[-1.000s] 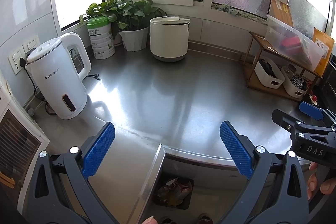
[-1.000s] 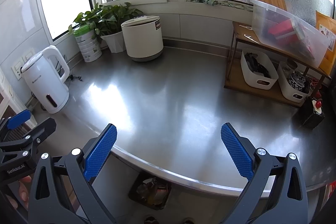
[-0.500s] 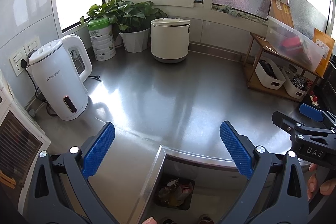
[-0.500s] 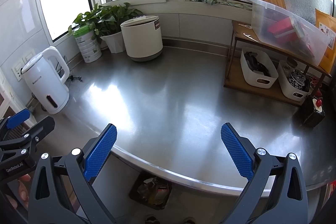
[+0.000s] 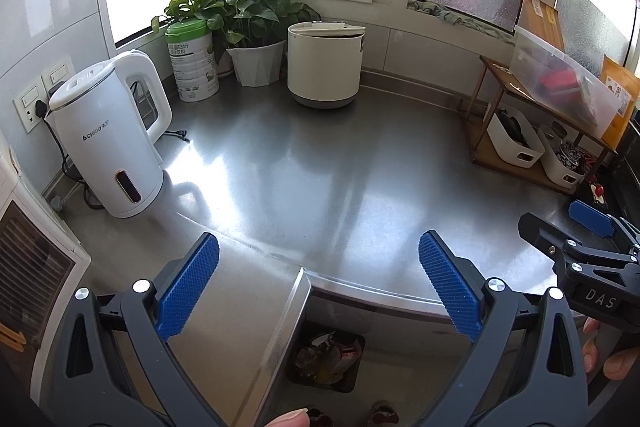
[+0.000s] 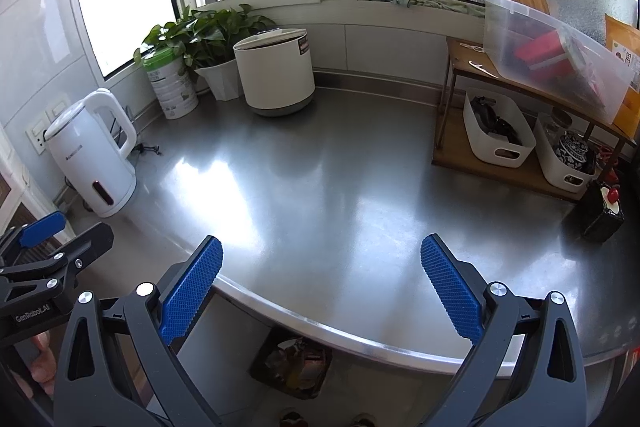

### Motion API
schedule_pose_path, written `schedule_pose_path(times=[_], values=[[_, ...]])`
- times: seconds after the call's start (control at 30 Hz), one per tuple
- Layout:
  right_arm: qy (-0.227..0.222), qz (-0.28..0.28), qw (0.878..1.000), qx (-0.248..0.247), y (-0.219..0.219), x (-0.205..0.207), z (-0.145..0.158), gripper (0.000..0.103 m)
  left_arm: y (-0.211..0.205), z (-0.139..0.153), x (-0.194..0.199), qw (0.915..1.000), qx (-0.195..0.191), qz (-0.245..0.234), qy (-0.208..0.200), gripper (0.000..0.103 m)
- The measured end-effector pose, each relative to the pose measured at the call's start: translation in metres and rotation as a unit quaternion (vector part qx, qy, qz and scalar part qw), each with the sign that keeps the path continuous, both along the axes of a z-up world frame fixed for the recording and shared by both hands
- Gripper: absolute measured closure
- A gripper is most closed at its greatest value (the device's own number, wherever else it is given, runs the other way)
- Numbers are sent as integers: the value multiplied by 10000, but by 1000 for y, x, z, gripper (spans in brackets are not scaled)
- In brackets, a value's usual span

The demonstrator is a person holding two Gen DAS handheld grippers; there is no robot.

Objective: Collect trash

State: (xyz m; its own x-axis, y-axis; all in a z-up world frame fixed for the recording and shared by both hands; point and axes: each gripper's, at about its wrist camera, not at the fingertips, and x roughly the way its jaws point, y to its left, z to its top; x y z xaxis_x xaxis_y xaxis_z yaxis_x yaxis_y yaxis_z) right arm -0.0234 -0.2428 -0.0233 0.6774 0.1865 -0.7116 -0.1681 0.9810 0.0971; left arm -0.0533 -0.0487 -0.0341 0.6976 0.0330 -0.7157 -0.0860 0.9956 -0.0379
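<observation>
Below counter edge, floor bin already holds trash; we see none loose on counter. Left gripper and right gripper both spread, empty. Risk: we grab kettle or plant instead, finding no real litter.

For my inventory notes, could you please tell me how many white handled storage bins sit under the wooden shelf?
2: one white bin on the left of the wooden shelf's lower level, another white bin to its right. None seems hidden.
</observation>
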Motion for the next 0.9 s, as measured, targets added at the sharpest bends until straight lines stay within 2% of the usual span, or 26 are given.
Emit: schedule_pose_path(times=[0.3, 0.47, 0.73, 0.9], values=[[66, 15, 9999, 120, 0, 4, -4, 3, 0, -7, 5, 9998, 104, 129, 90, 8], [90, 35, 9999, 109, 1, 6, -5, 3, 4, -6, 4, 9998, -25, 191, 6, 8], [110, 45, 9999, 121, 1, 8, -6, 3, -1, -3, 4, 9998, 63, 153, -117, 8], [116, 57, 9998, 118, 1, 9, -6, 3, -4, -3, 7, 9998, 103, 164, 6, 8]])
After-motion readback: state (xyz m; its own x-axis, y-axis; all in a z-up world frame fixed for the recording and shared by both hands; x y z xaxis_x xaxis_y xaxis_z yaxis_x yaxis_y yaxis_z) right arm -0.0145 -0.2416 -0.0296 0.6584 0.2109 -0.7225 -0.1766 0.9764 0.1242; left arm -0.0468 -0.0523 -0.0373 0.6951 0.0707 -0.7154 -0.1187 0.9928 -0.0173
